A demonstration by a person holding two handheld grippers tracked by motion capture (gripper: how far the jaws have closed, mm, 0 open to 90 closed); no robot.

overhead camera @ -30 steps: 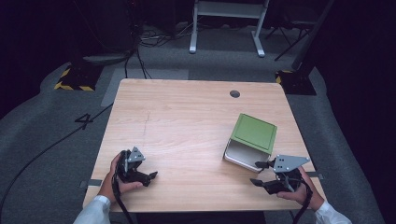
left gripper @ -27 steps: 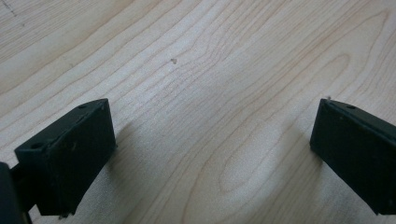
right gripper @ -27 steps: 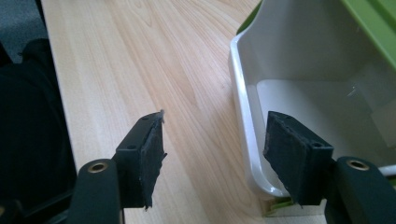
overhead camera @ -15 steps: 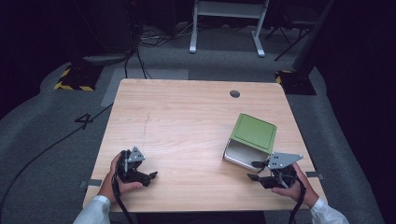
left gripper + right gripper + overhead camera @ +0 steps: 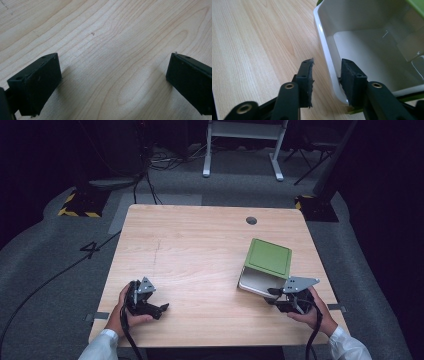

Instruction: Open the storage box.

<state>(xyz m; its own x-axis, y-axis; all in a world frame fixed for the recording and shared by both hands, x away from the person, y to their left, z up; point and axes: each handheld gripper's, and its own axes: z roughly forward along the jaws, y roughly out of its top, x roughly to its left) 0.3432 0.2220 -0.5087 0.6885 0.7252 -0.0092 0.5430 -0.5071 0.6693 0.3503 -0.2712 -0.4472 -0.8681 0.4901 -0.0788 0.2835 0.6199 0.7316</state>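
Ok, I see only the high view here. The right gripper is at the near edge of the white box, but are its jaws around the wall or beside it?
Observer: Around it. In the right gripper view, the right gripper has one jaw outside the white box and one inside, with the wall between them and gaps on both sides.
Operator: Is anything in the box?
Observer: The part I can see is bare white; the green lid hides the rest.
Operator: And the left gripper, open or shut?
Observer: Open. In the left gripper view, the left gripper has its jaws wide apart over bare table.
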